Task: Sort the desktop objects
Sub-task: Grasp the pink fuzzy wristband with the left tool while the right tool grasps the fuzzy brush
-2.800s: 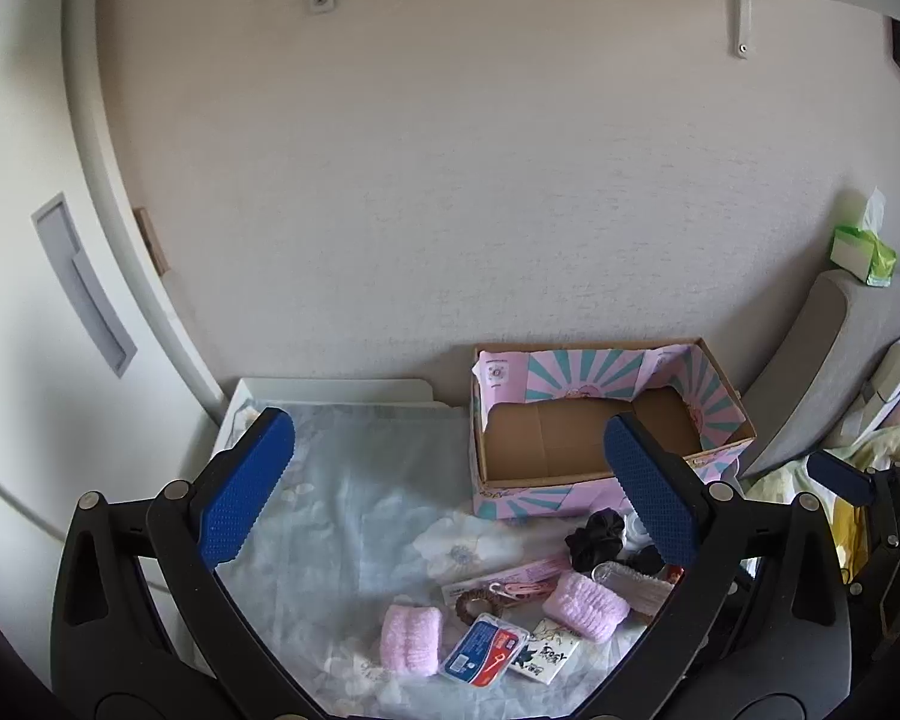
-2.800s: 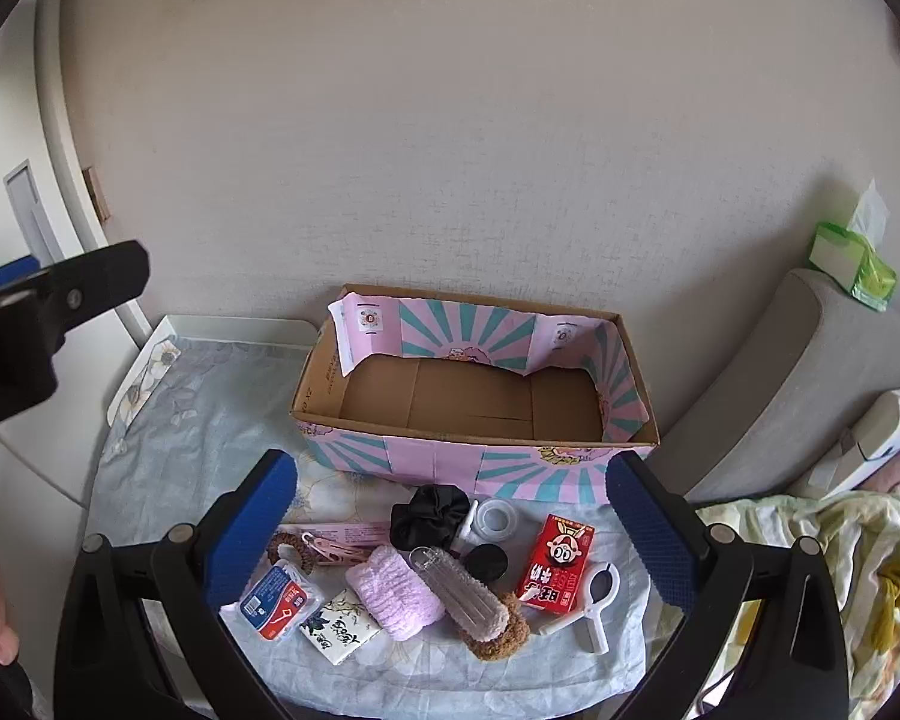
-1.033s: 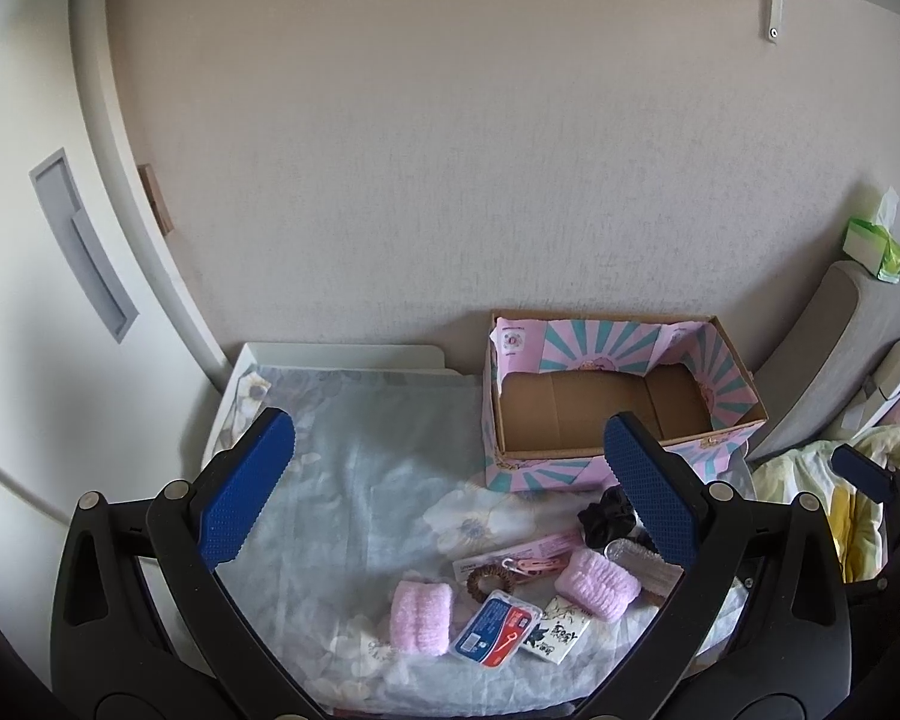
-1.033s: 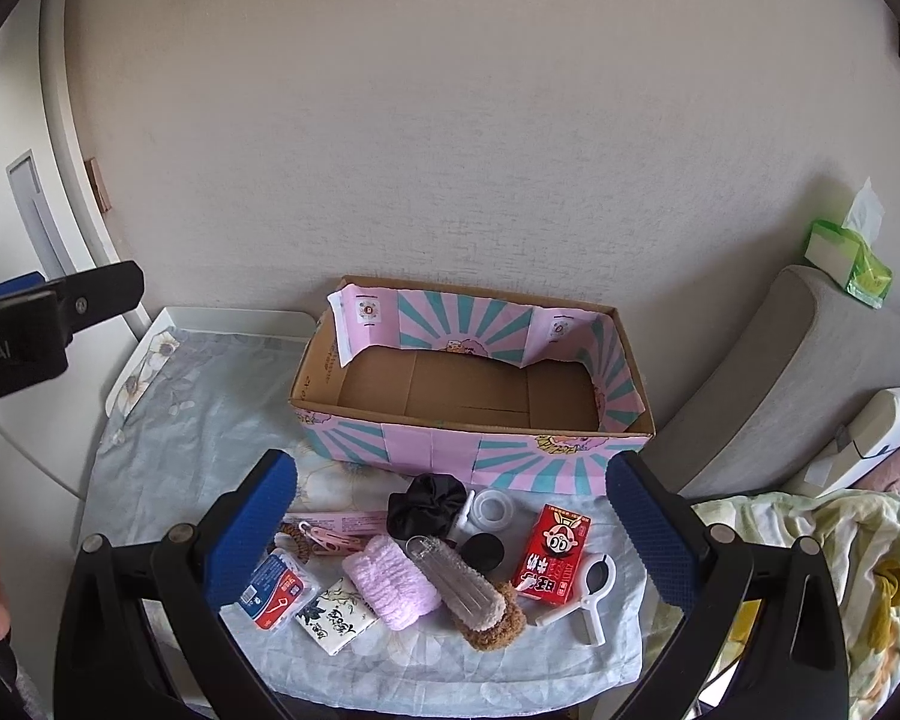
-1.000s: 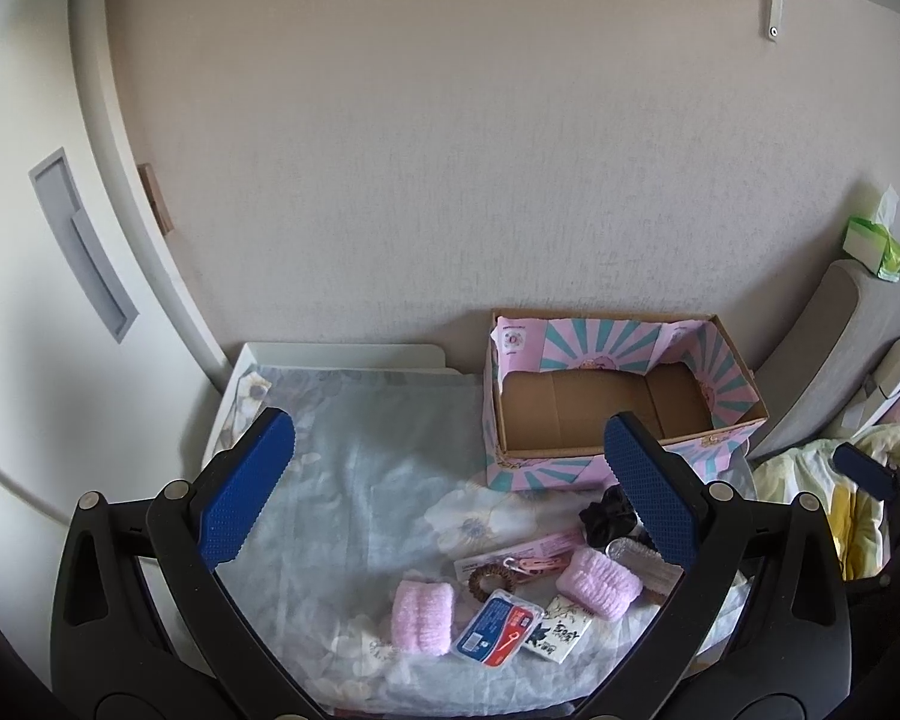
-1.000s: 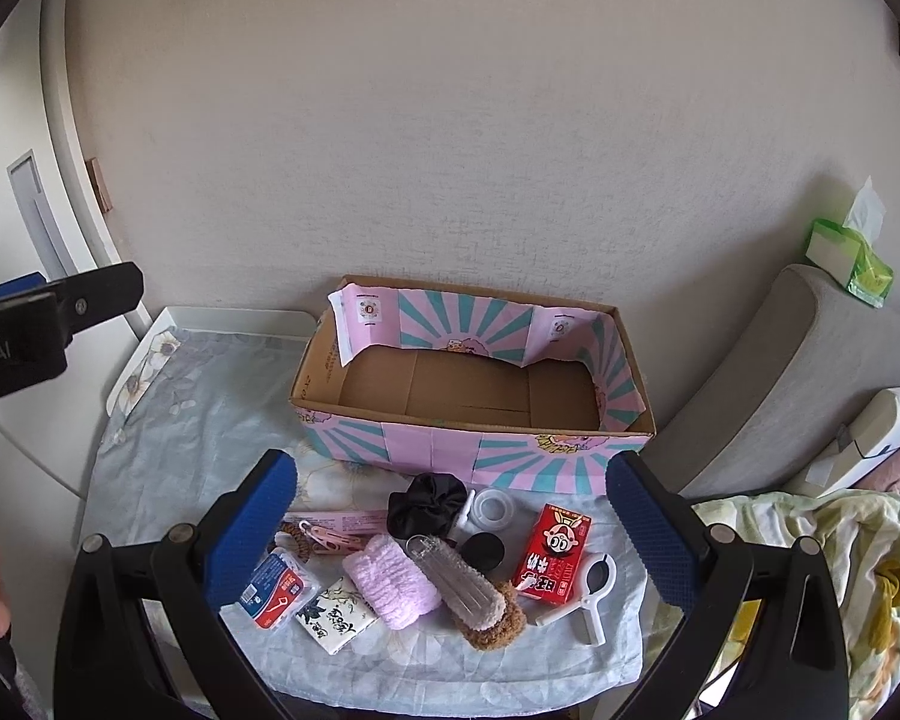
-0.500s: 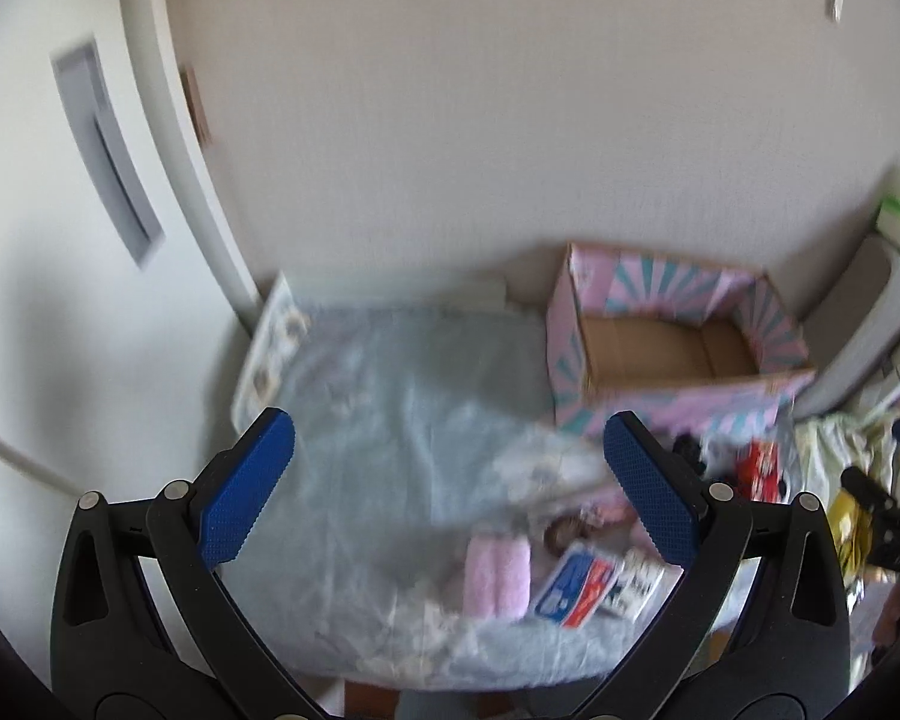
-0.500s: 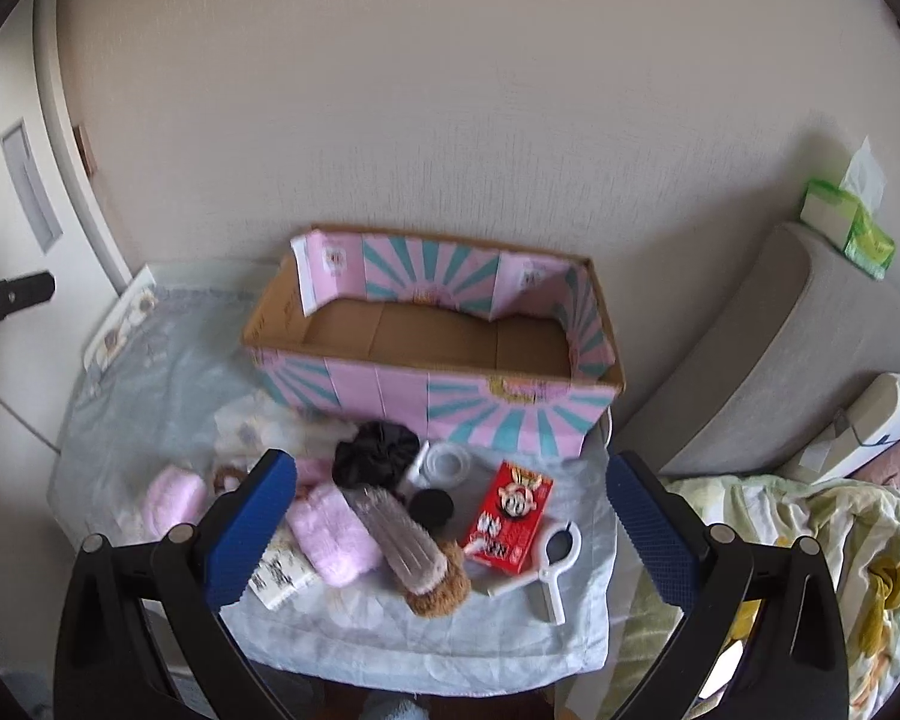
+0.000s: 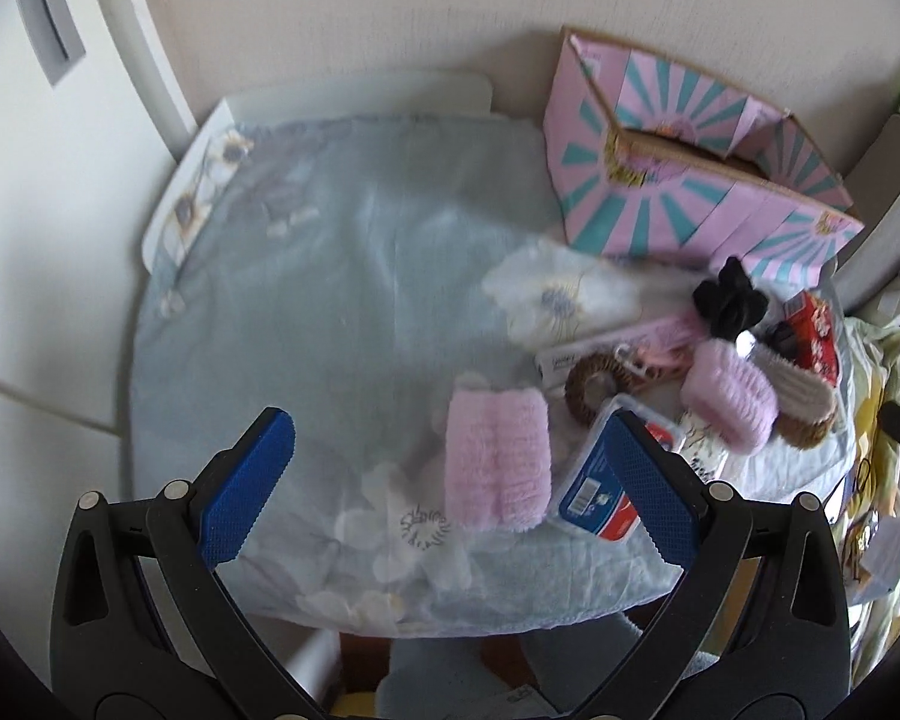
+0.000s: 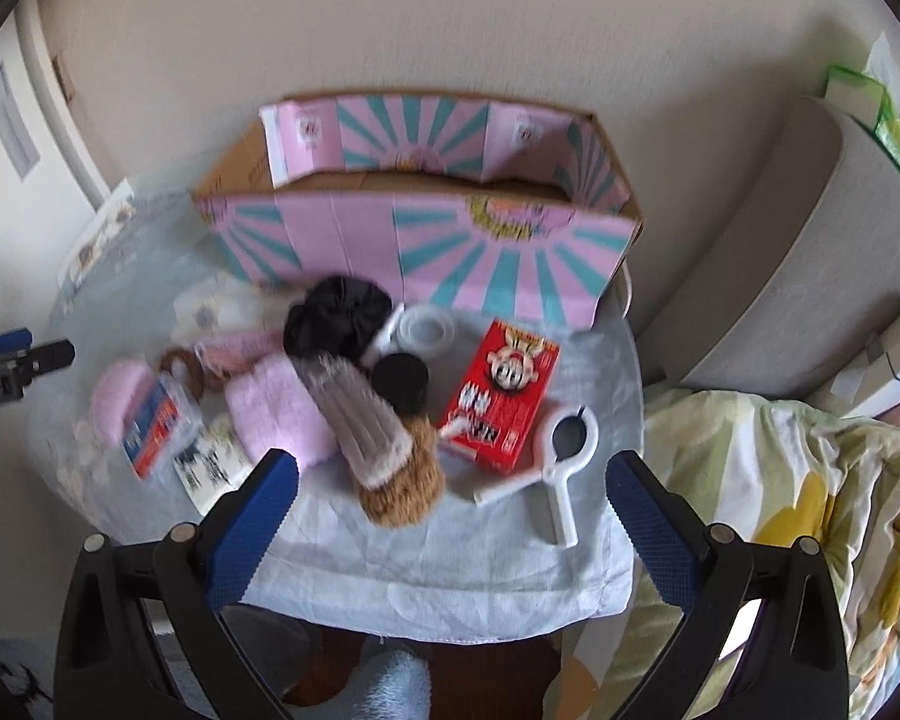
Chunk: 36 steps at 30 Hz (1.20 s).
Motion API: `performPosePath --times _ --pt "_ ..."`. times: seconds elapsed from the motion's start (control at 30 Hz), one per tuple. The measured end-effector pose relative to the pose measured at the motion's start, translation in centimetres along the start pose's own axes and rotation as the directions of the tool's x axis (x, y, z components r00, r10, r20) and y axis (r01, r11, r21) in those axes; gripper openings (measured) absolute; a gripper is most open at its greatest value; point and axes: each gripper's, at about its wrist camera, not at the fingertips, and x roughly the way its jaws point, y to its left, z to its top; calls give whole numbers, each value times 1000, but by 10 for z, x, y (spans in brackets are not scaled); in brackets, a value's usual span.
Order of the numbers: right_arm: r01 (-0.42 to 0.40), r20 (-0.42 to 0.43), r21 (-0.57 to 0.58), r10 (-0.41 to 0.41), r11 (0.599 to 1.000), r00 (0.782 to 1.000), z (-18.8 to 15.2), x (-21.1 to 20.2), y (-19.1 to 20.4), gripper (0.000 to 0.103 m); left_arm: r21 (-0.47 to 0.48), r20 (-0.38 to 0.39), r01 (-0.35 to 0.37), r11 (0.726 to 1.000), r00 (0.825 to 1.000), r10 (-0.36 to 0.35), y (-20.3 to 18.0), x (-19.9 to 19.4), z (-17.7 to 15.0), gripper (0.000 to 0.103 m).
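A pink and teal striped cardboard box [image 9: 690,204] [image 10: 426,228] stands open at the back of a small table. In front of it lie loose objects. My left gripper [image 9: 450,480] is open above a fluffy pink band [image 9: 497,462], with a blue and red packet [image 9: 597,489] behind its right finger. My right gripper [image 10: 450,516] is open and empty above the table's front edge, near a grey and brown brush [image 10: 384,450], a red box [image 10: 501,399] and a white clip [image 10: 558,468]. A black scrunchie [image 10: 336,315], tape roll [image 10: 426,327] and second pink band [image 10: 282,414] lie further back.
The table carries a pale blue floral cloth [image 9: 330,312]. A white door [image 9: 36,192] stands at the left. A grey cushion [image 10: 768,252] with a green tissue pack [image 10: 870,114] and a flowered blanket [image 10: 810,516] lie to the right. The left gripper shows at the left of the right wrist view [image 10: 12,369].
Both grippers have dropped lower and moved closer to the table, so the objects look larger. The left one has swung over the pink band. Both stay open.
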Motion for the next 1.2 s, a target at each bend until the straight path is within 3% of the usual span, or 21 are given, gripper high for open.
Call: performPosePath --times 0.2,0.43,0.7,0.83,0.9,1.0,1.07,1.2 --pt "-55 -38 -29 54 998 998 -12 31 4 87 -6 -32 -23 1000 999 23 1 28 -10 103" --pt "-125 -95 -43 121 991 988 -12 63 6 62 -11 -65 -15 1000 998 14 -2 54 -16 103" --pt "-179 -128 -16 175 984 976 -16 78 8 52 -31 -92 11 999 996 -14 -2 69 -22 101" --pt "-192 -138 -4 189 981 972 -17 83 9 36 -39 -111 32 999 993 -36 -2 74 -26 88" --pt "-198 -136 1 196 980 971 -16 82 9 35 -47 -110 47 998 993 -52 -1 74 -27 83" --pt "-196 -118 1 195 981 974 -14 77 9 31 -36 -98 64 997 993 -67 -4 72 -27 65" --pt "-192 -104 1 191 981 976 -13 73 8 29 -29 -93 86 996 992 -89 -7 70 -26 46" --pt "-178 -90 0 177 984 980 -12 67 9 27 -9 -91 97 995 991 -97 -13 68 -24 42"
